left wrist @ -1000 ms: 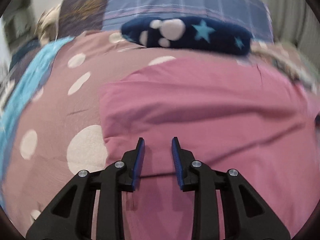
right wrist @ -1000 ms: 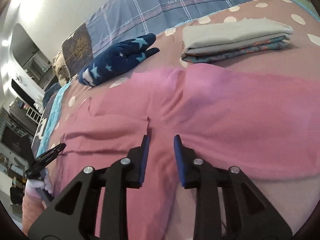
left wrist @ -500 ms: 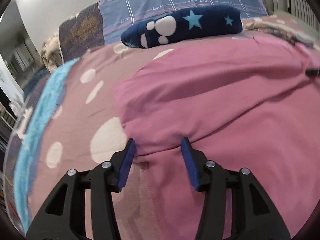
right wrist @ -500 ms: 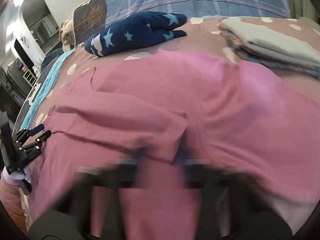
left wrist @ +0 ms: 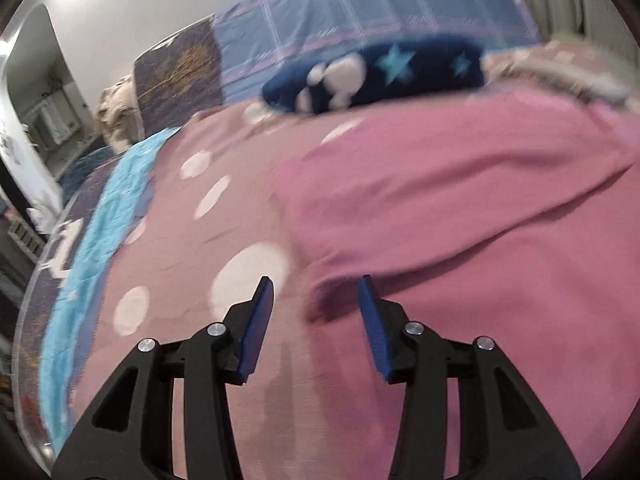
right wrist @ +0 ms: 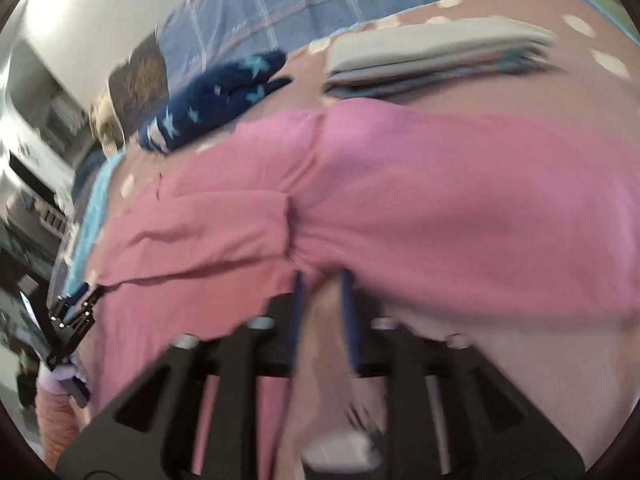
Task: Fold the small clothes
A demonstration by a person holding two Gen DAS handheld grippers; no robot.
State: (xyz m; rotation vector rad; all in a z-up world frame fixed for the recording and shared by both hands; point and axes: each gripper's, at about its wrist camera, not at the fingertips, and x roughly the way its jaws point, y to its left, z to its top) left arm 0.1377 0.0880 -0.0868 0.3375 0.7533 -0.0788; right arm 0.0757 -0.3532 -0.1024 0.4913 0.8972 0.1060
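On the bed, off to my left, my left claw (left wrist: 316, 300) now stands wide apart with nothing between its blue pads (left wrist: 256, 328); a second ago it was narrower and sat right over the pink cloth. Since then the view has lifted and slid left, so more of the dotted blanket (left wrist: 172, 240) and its blue strip (left wrist: 92, 248) show. The pink garment (left wrist: 480, 216) lies spread over that blanket, its folded left edge just ahead of and between my left tips, a lifted corner close to the right pad. Whether the pad touches it I cannot tell through the blur.

Further right, the star-print plush (right wrist: 216, 100) lies beyond the garment (right wrist: 440, 216), near the plaid pillow (right wrist: 320, 12). A folded stack (right wrist: 436, 56) rests on the blanket behind the garment's far side, apart from it.

My right claw (right wrist: 322, 280) is smeared by motion; a second ago it was sharp and hovering over flat cloth. Now its pads stand narrow at the garment's near edge, with a bunched ridge of cloth just above them. I cannot tell whether they pinch it.
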